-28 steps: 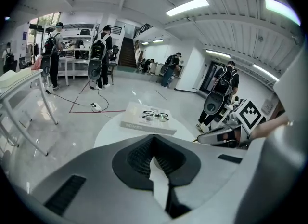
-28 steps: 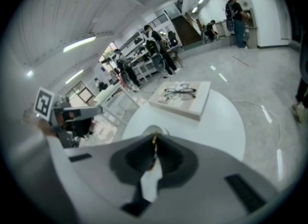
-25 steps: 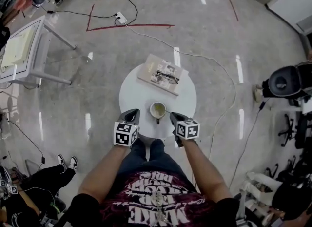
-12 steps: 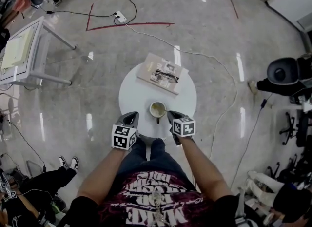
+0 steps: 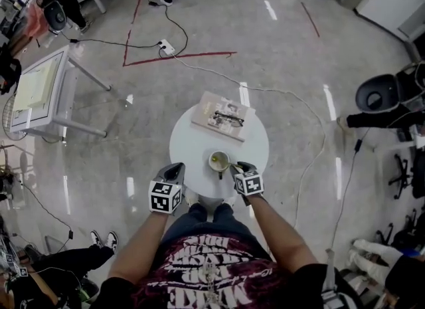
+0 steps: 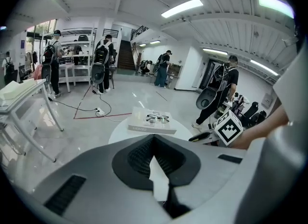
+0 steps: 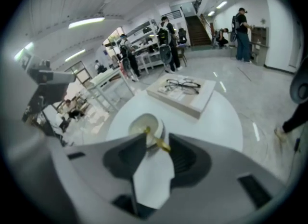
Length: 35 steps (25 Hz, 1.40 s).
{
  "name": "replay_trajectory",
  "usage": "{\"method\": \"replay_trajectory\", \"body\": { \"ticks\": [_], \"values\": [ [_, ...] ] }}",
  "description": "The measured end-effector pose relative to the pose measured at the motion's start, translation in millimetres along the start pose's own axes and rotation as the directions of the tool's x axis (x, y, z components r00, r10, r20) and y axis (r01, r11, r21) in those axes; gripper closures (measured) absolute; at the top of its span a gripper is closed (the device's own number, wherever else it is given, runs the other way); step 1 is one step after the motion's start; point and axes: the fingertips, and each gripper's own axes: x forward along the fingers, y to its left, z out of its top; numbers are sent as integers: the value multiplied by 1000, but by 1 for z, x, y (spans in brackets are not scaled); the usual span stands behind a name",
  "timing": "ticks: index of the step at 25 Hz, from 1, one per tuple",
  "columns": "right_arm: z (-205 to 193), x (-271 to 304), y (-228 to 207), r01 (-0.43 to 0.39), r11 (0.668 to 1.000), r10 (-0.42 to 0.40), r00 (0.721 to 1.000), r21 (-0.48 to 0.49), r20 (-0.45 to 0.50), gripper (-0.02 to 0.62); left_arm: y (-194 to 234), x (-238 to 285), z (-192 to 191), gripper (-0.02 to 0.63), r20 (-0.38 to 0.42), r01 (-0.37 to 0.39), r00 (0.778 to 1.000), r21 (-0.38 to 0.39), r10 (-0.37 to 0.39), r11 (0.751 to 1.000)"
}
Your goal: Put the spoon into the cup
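The spoon (image 7: 157,141) is a thin golden one. I judge it light, stiff and smooth, so it can slip between pads. Its bowl end is inside the cup (image 7: 143,124) and its handle leans out over the rim, which is the best place to hold it. The right gripper (image 7: 157,147) has just been opening: its jaws stand apart around the handle and do not press it. The cup stands on the round white table (image 5: 192,143), near a book (image 5: 214,119) with glasses (image 5: 230,115) on it. The left gripper (image 6: 154,138) has its jaw tips together and holds nothing.
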Motion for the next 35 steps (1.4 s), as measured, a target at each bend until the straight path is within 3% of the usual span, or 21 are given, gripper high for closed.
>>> {"method": "replay_trajectory", "body": {
  "ticks": [1,4,11,14,19,23,28,32,35],
  "values": [
    [1,-2,1,5,1000,-5,1000,-21,0,433,2,-5,1,581,4,-5,1000,-2,5,1000],
    [6,-9,-3,46,997,-45,999,-63,20,398,7,-15,7,581,22,-10,1000,2,10,1000],
    [31,-58,-17,121,991,-114,986,-52,119,376,0,-32,40,581,83,27,996,11,-28,1000],
    [60,-100,-11,119,993,-111,970,-26,217,376,-14,-33,62,581,119,57,991,46,-62,997],
    [121,-173,41,49,998,-30,912,-38,409,394,-46,-46,113,581,222,118,965,119,-142,986],
    [166,-225,78,52,993,15,843,-110,538,504,-74,-63,157,581,310,186,922,164,-230,969],
    [194,-267,100,60,992,25,764,-110,645,551,-86,-92,181,581,408,145,889,175,-206,974],
    [194,-268,102,106,989,-9,742,-104,670,560,-87,-93,189,581,459,126,866,181,-197,975],
    [197,-274,114,130,983,-13,755,-130,655,561,-92,-90,190,581,453,144,864,198,-221,970]
  ]
}}
